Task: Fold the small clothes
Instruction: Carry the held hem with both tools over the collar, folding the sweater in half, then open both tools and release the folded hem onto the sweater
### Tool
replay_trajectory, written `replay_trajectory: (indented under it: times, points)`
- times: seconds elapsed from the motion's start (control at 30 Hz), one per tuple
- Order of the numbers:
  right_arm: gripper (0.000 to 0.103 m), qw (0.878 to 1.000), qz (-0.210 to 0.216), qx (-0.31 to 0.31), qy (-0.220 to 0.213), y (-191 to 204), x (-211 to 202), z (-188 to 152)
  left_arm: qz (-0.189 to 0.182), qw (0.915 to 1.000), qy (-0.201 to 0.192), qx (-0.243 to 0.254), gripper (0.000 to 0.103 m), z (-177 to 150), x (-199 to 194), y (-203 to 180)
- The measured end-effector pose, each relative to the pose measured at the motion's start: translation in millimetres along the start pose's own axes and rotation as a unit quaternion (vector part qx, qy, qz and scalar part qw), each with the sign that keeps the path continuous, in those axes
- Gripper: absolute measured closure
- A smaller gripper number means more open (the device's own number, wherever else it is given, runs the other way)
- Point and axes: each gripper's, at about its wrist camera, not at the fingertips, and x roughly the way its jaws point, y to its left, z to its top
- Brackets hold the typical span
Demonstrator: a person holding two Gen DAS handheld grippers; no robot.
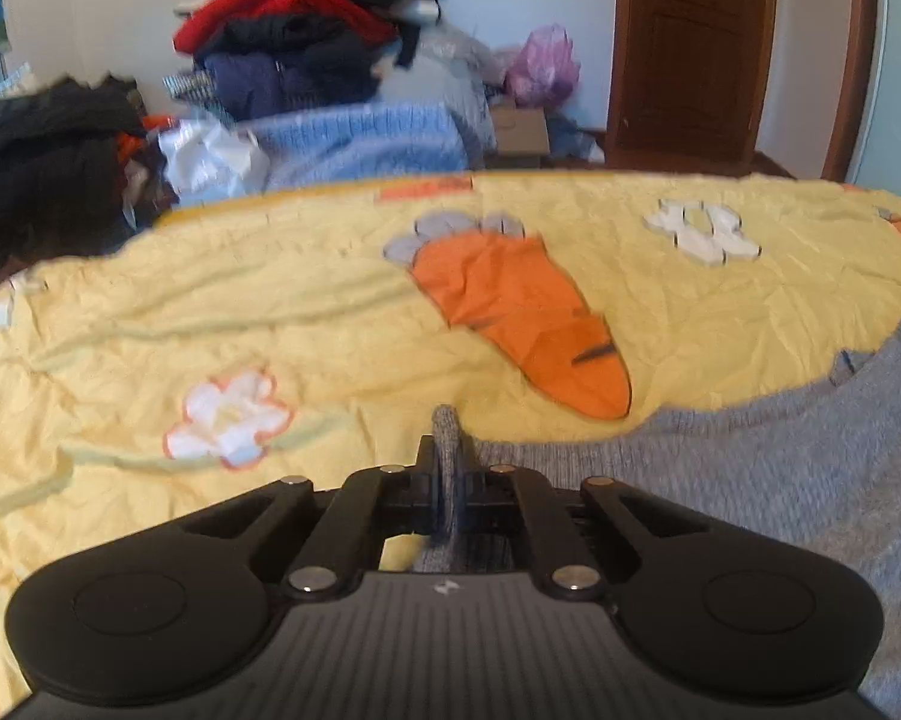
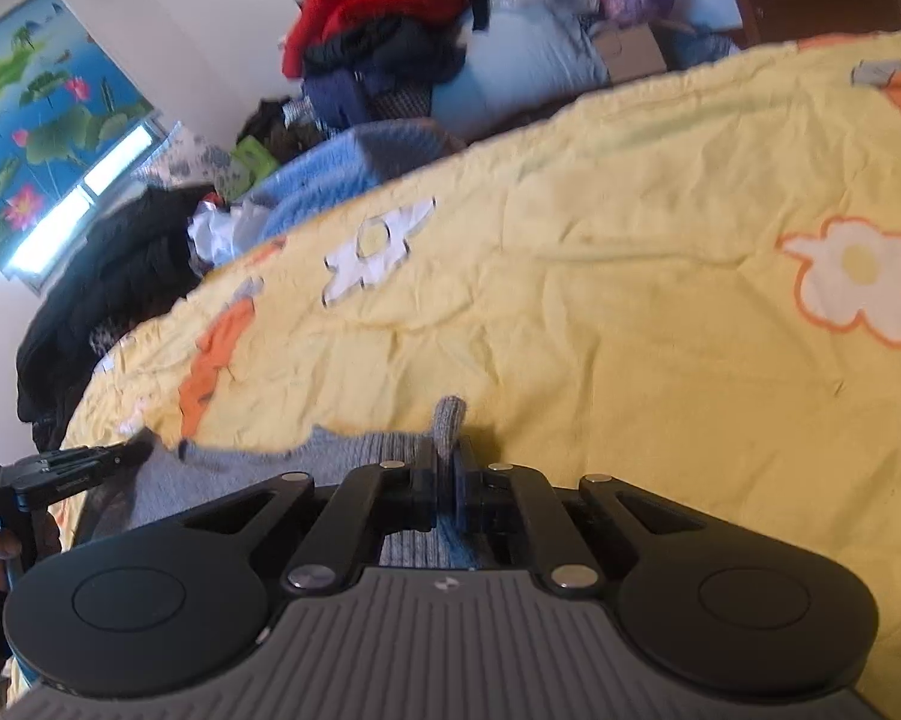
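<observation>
Grip confirmed on both sides. My left tool (image 1: 447,468) is clamped narrow on a pinch of the grey knit sweater (image 1: 780,468), a tuft of fabric poking up between the pads. My right tool (image 2: 449,468) is the same: closed tight on another pinch of the same sweater (image 2: 342,456), nub of knit sticking out past the tips.

Sweater lies on the bed, on the yellow carrot-and-flower quilt (image 1: 270,312), near the edge closest to me. From the left wrist view the garment spreads off to the right. From the right wrist view it runs left, where the left tool (image 2: 78,468) shows, also at the fabric edge. So I'm holding one edge at two points, well apart.

Step, as I read it: grasp is done, the fold itself isn't started. Sweater looks flat, no layer doubled over yet.

Next move calls for lifting both pinches together, keeping the edge taut between them, then carrying it across the body of the sweater and laying it down square. Uneven lift would skew the fold. Frames are blurry, so exact hem or shoulder I can't tell.
</observation>
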Motion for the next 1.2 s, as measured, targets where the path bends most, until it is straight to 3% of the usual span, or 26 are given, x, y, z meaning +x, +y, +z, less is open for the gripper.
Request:
replay_trajectory:
  times: [0.1, 0.13, 0.3, 0.4, 0.47, 0.5, 0.53, 0.6, 0.63, 0.7, 0.73, 0.83, 0.9, 0.97, 1.1, 1.2]
  points:
    - [0.089, 0.998, 0.020, 0.015, -0.056, -3.1, -28.4, 5.8, 0.003, 0.9978, -0.059, -0.029, 0.098, 5.8, -22.1, 6.5]
    - [0.089, 0.997, 0.024, 0.027, -0.067, -8.0, -34.0, 7.4, 0.003, 0.9976, -0.059, -0.037, 0.098, 7.1, -22.0, 9.2]
    - [0.089, 0.997, -0.008, 0.061, -0.053, -30.5, -22.0, -1.1, 0.017, 0.9989, 0.023, -0.037, 0.098, -10.1, 12.8, 10.8]
    - [0.088, 0.997, -0.027, 0.053, -0.045, -26.7, -9.8, -11.3, 0.031, 0.9986, 0.019, -0.038, 0.096, -16.8, 13.7, 9.7]
    - [0.075, 0.996, -0.029, 0.065, -0.050, -22.9, -12.1, -12.6, 0.049, 0.9976, 0.018, -0.045, 0.094, -13.5, 6.1, 8.7]
    - [0.057, 0.996, -0.031, 0.069, -0.054, -18.8, -16.1, -12.6, 0.064, 0.9971, 0.003, -0.041, 0.094, -12.7, -3.5, 5.9]
    - [0.051, 0.995, -0.035, 0.065, -0.068, -12.6, -24.7, -13.3, 0.081, 0.9961, -0.016, -0.031, 0.094, -12.5, -15.9, 1.4]
    - [0.048, 0.993, -0.046, 0.028, -0.105, 8.2, -48.4, -18.5, 0.111, 0.9919, -0.060, -0.014, 0.091, -14.5, -46.8, -13.5]
    - [0.047, 0.992, -0.043, 0.008, -0.116, 21.3, -58.6, -24.2, 0.104, 0.9913, -0.081, -0.008, 0.085, -17.6, -61.2, -22.7]
    - [0.047, 0.994, -0.023, -0.034, -0.104, 49.6, -63.7, -39.7, 0.078, 0.9920, -0.098, 0.016, 0.061, -25.5, -75.0, -44.9]
    - [0.046, 0.994, -0.031, -0.061, -0.091, 64.9, -58.2, -48.3, 0.070, 0.9925, -0.094, 0.034, 0.040, -28.6, -73.8, -57.3]
    - [0.048, 0.987, -0.064, -0.136, -0.063, 94.3, -31.4, -69.2, 0.064, 0.9928, -0.067, 0.076, 0.037, -38.5, -54.8, -87.1]
    - [0.048, 0.983, -0.094, -0.146, -0.053, 96.0, -16.2, -74.9, 0.078, 0.9932, -0.036, 0.078, 0.037, -44.9, -37.8, -88.9]
    - [0.046, 0.980, -0.121, -0.146, -0.059, 86.4, -10.5, -78.9, 0.081, 0.9946, -0.032, 0.056, 0.035, -55.1, -28.2, -75.3]
    - [0.046, 0.982, -0.111, -0.129, -0.080, 70.7, -18.8, -83.2, 0.044, 0.9982, -0.023, -0.034, 0.023, -57.1, -23.2, -41.1]
    - [0.042, 0.981, -0.115, -0.138, -0.076, 75.3, -15.7, -83.1, 0.053, 0.9975, -0.023, -0.041, 0.021, -55.0, -25.4, -42.4]
